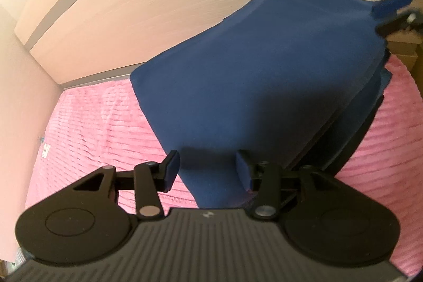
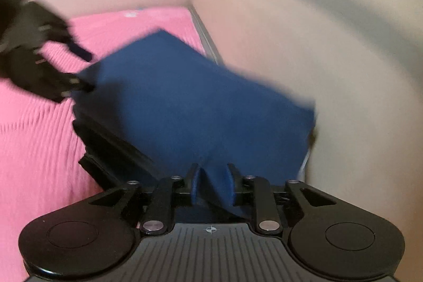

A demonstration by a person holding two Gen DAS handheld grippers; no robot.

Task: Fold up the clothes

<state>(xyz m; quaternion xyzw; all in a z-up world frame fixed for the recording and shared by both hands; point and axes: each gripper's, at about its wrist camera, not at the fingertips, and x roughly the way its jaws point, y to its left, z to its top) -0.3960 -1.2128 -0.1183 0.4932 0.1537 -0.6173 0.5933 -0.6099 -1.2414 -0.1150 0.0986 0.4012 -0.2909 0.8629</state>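
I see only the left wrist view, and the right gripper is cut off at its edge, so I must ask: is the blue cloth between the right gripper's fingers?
Observer: Yes. In the right wrist view a fold of the blue cloth stands between the fingers of the right gripper; blur hides whether the pads press it.
Operator: And how does my left gripper look from there?
Observer: The left gripper has its jaws apart, one finger on each side of the cloth's corner, with the pink cover behind it.
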